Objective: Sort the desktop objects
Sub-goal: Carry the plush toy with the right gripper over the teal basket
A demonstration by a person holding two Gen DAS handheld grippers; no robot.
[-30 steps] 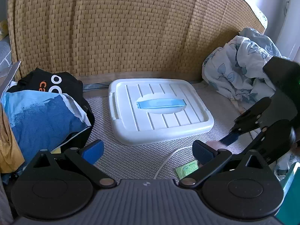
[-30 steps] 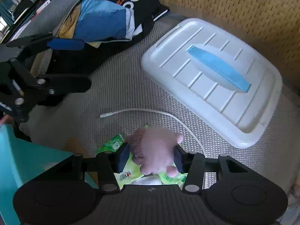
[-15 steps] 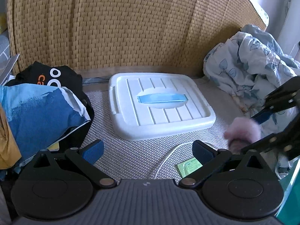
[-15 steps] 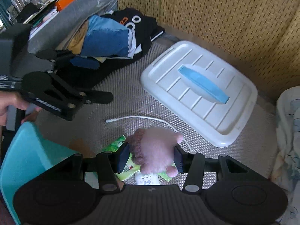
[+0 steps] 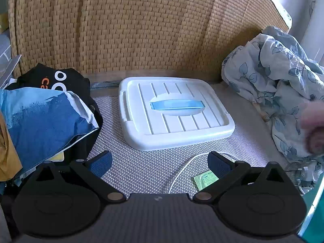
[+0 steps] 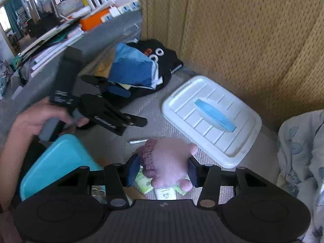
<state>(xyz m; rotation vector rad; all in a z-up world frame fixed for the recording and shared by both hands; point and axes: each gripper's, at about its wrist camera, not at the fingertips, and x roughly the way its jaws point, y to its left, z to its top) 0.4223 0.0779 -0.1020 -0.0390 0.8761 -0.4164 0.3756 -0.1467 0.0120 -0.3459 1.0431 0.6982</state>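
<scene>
**Pink plush toy held above the mat in the right tongs**

The pink plush toy (image 6: 166,160), fuzzy with a darker knitted part on its left side, is clamped between the blue pads of the right tongs (image 6: 162,171), lifted clear of the woven grey mat (image 6: 145,105). In the left wrist view it shows only as a pink blur at the right edge (image 5: 312,129), in front of the leaf-print blanket (image 5: 279,85).

Directly below the toy lie green sachets (image 6: 144,182) and a small white packet (image 6: 165,193) on the mat. One green sachet (image 5: 204,180) also shows just beside the right finger of the left tongs (image 5: 160,164), which hover spread apart with nothing between the pads. A hand (image 6: 40,119) grips the handle of these tongs over the mat's left part.

A white cable (image 5: 180,170) curves across the mat between the sachets and the white storage box (image 5: 174,109), whose lid is on and whose blue handle (image 5: 176,104) lies flat. The box sits toward the back of the mat, near the woven rattan panel (image 5: 141,26).

A turquoise tray (image 6: 54,162) stands at the near left, beside the right tongs. A pile of clothes (image 5: 40,113), blue over black, occupies the mat's back-left corner.
</scene>
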